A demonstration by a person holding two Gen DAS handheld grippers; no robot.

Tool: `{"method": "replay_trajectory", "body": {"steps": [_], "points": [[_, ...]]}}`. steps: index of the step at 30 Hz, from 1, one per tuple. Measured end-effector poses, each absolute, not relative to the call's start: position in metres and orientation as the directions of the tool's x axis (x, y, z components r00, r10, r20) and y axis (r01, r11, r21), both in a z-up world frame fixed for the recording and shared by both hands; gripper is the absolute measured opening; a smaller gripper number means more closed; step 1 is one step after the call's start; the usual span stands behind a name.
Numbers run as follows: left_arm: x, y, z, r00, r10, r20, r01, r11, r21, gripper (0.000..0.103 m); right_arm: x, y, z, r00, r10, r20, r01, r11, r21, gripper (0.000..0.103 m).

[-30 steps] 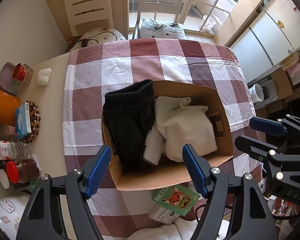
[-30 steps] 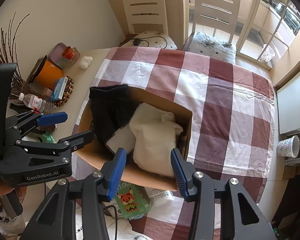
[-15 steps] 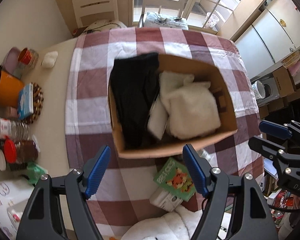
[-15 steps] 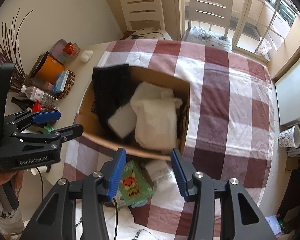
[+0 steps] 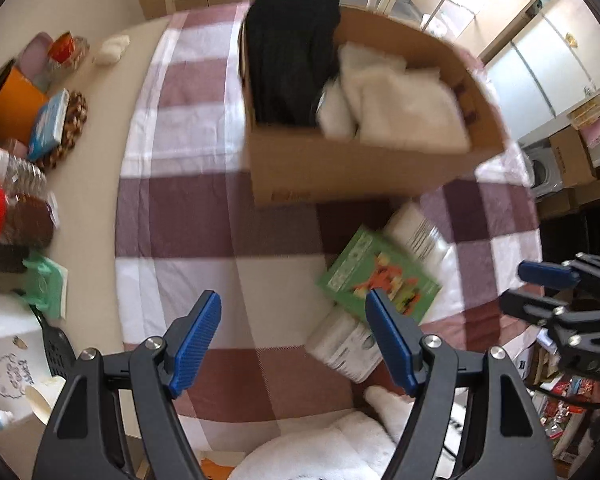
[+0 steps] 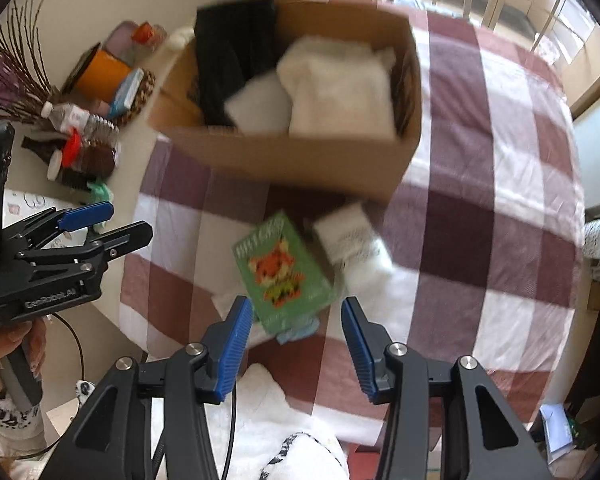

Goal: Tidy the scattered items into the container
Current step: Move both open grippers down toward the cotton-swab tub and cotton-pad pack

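A cardboard box [image 5: 340, 168] [image 6: 300, 160] stands on the checked tablecloth and holds a black garment [image 5: 292, 56] [image 6: 232, 52] and white cloths [image 5: 404, 108] [image 6: 340, 88]. In front of it lie a green picture box [image 5: 380, 280] [image 6: 284, 272] and white packets [image 5: 344, 344] [image 6: 352, 244]. My left gripper [image 5: 294, 344] is open and empty, above the cloth, left of the green box. My right gripper [image 6: 298, 344] is open and empty, just in front of the green box. Each gripper shows at the edge of the other's view [image 5: 548, 292] [image 6: 100, 224].
Along the table's left side stand an orange pot [image 5: 12, 100] [image 6: 100, 72], a blue packet [image 5: 48, 124], bottles and jars [image 5: 16, 208] [image 6: 84, 140] and a green bag [image 5: 48, 280]. Chairs stand behind the table. A white fluffy sleeve [image 5: 340, 448] lies at the near edge.
Both grippers have drawn back toward the near edge of the table. The box now sits farther up in both views, and the green box and white packets are fully in sight.
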State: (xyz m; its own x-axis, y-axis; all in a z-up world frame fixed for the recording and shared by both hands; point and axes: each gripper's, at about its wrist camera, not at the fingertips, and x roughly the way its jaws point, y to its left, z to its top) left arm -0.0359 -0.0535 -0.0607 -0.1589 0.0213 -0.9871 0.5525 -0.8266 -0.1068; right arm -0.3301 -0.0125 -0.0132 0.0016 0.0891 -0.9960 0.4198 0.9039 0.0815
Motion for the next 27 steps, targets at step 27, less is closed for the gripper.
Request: {"method": "replay_trajectory", "body": {"steps": [27], "points": [[-0.033, 0.069, -0.163, -0.182, 0.062, -0.981, 0.036, -0.997, -0.07, 0.082, -0.352, -0.05, -0.098, -0.052, 0.018, -0.998, 0.377, 0.926, -0.003, 0.054]]}}
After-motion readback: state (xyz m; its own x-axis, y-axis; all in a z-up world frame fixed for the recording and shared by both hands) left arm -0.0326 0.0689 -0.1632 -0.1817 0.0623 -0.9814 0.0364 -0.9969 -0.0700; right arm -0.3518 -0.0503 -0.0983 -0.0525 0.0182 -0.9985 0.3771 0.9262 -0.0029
